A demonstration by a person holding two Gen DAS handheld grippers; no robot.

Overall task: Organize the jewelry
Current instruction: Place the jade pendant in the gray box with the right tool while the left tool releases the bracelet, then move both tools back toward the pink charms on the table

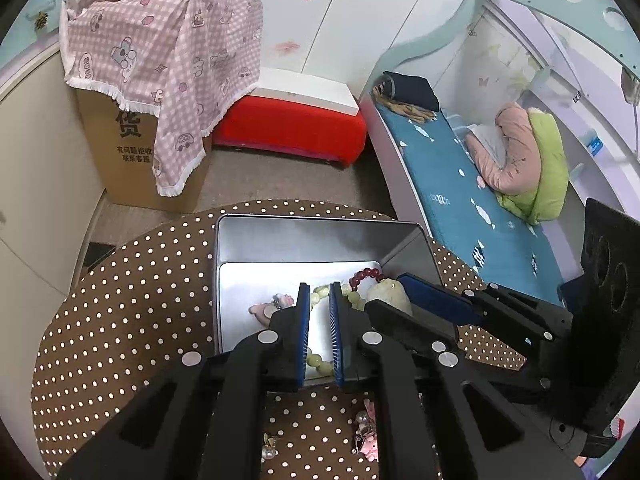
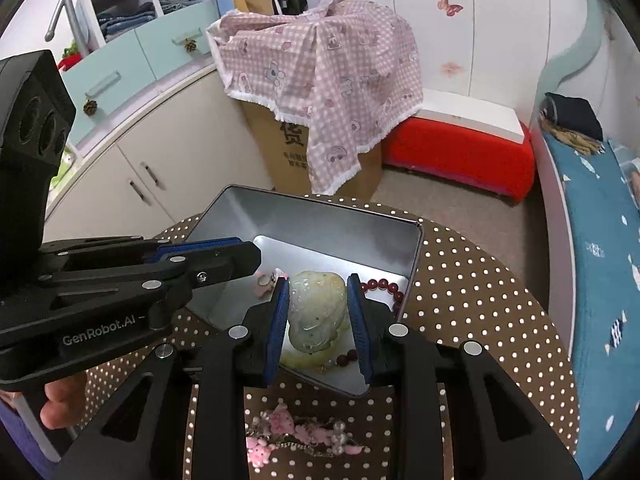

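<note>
Round polka-dot table point(image 2: 472, 296), metal tin point(image 2: 320, 220), pink charm jewelry point(image 2: 296, 436) lying loose

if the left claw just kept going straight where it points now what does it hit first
Most likely the pale green bead bracelet lying in the metal tin: beads show directly between the left claw fingers. Depth is unclear, so it may reach the tin's floor at about the same moment.

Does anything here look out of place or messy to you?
Yes: pink charm jewelry lies loose on the polka-dot tablecloth, outside the metal tin that already holds a red bead bracelet and a pale green pendant.
</note>
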